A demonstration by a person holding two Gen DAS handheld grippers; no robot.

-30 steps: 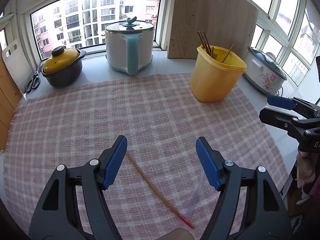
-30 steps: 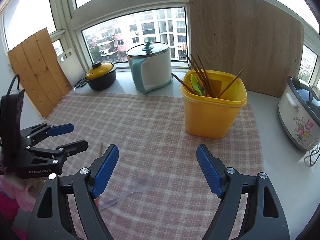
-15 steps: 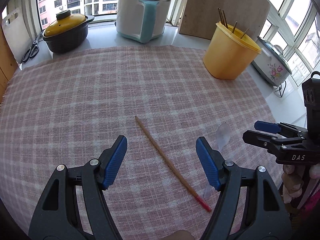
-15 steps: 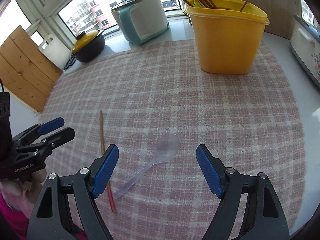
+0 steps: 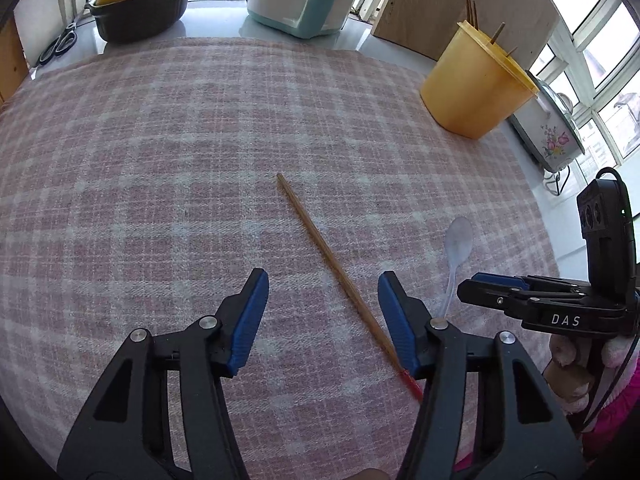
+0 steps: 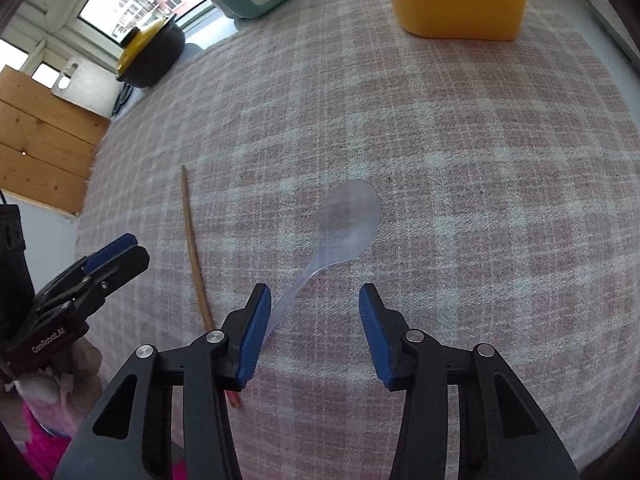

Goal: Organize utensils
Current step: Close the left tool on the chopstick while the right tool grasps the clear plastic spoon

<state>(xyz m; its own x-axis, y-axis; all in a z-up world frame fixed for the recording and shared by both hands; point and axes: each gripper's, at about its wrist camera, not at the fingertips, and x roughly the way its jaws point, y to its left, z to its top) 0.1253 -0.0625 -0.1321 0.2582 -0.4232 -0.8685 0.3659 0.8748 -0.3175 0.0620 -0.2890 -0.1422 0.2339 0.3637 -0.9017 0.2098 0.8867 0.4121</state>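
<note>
now each hand-held gripper, jaws just narrowing yet open: left (image 5: pixel 322 312) straddles chopstick (image 5: pixel 320 242), right (image 6: pixel 314 326) over spoon (image 6: pixel 344 224).

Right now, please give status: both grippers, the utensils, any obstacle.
Left gripper open over chopstick, jaws just closing. Right gripper open over clear spoon, also closing. Both utensils flat on cloth. Nothing blocking.

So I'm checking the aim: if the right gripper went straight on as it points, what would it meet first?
Probably the clear plastic spoon on the checked cloth: its handle runs beside the right gripper's left pad, though depth is unclear.
</note>
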